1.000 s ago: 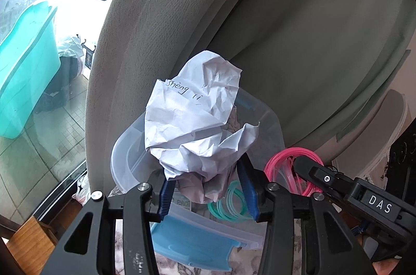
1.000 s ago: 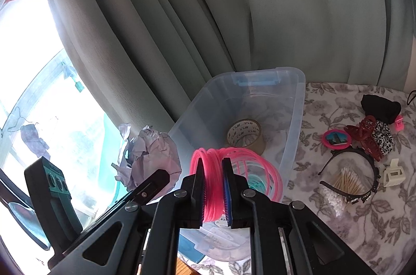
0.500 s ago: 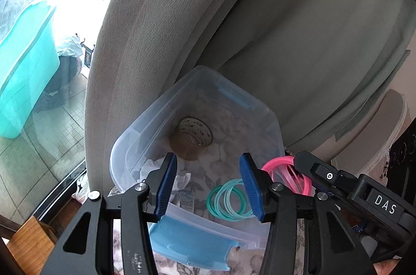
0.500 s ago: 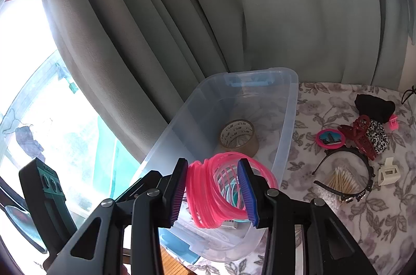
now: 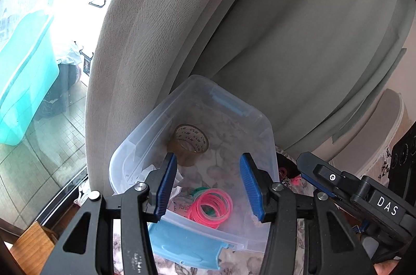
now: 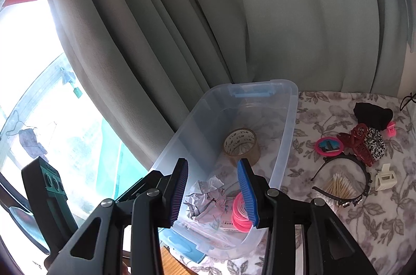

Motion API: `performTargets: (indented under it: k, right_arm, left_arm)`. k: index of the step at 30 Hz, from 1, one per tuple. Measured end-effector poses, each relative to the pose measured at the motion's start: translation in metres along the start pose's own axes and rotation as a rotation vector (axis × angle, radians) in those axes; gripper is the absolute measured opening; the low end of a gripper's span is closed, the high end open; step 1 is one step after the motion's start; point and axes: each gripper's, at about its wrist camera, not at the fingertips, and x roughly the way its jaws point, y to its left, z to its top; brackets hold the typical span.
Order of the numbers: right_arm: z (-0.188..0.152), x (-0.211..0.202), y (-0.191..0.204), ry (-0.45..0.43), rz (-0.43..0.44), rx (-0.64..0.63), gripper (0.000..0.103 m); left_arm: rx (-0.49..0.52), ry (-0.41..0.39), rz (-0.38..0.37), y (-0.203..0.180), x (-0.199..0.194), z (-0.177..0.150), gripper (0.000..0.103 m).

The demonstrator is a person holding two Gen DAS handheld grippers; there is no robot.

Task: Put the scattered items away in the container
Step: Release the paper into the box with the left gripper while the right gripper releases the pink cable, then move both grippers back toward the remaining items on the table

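Observation:
A clear plastic bin (image 5: 262,124) (image 6: 291,103) stands on a floral cloth by the curtain. Inside lie a brown tape roll (image 5: 191,141) (image 6: 241,142), crumpled white paper (image 6: 205,197) (image 5: 176,180), pink rings (image 5: 210,207) (image 6: 240,211) over teal rings (image 5: 199,190). My left gripper (image 5: 209,187) is open and empty above the bin's near end. My right gripper (image 6: 213,193) is open and empty above the paper and pink rings. Scattered on the cloth: a black headband (image 6: 340,178), cotton swabs (image 6: 338,187), a white claw clip (image 6: 386,180), a red claw clip (image 6: 360,142), a leopard scrunchie (image 6: 375,145), a pink round mirror (image 6: 329,146), black fabric (image 6: 371,113).
Grey-green curtains (image 6: 234,14) hang right behind the bin. A window (image 5: 39,40) is at left, with a teal tub (image 5: 23,74) outside. The table's wooden edge (image 5: 33,243) shows at lower left. The right gripper's body (image 5: 364,199) sits beside my left gripper.
My left gripper opened and dropped the crumpled paper into the bin. My right gripper opened and dropped the pink rings onto the teal rings. Both grippers are empty now.

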Motion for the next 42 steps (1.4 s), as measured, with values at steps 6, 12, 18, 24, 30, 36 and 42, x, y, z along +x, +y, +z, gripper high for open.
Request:
performTargets:
  k: [6, 12, 18, 24, 30, 36, 42]
  right_arm:
    - [-0.003, -0.013, -0.003, -0.012, 0.007, 0.016, 0.043]
    - [-0.005, -0.038, -0.014, -0.057, 0.019, 0.050, 0.043]
    - [-0.003, -0.077, -0.033, -0.143, 0.020, 0.100, 0.055]
    - [-0.006, -0.115, -0.070, -0.221, 0.008, 0.198, 0.060]
    - [-0.012, -0.156, -0.109, -0.312, 0.009, 0.293, 0.065]
    - [-0.022, -0.191, -0.152, -0.389, -0.016, 0.375, 0.065]
    - [-0.035, -0.206, -0.195, -0.412, -0.080, 0.450, 0.067]
  left_arm:
    - [0.018, -0.013, 0.009, -0.018, -0.030, 0.006, 0.051]
    - [0.077, -0.035, 0.003, -0.045, -0.047, 0.005, 0.051]
    - [0.155, -0.053, -0.007, -0.085, -0.063, -0.004, 0.057]
    - [0.241, -0.049, -0.019, -0.133, -0.073, -0.023, 0.058]
    - [0.327, -0.041, -0.026, -0.177, -0.073, -0.037, 0.058]
    - [0.377, -0.010, -0.031, -0.216, -0.068, -0.058, 0.058]
    - [0.427, 0.064, -0.025, -0.239, -0.040, -0.079, 0.058]
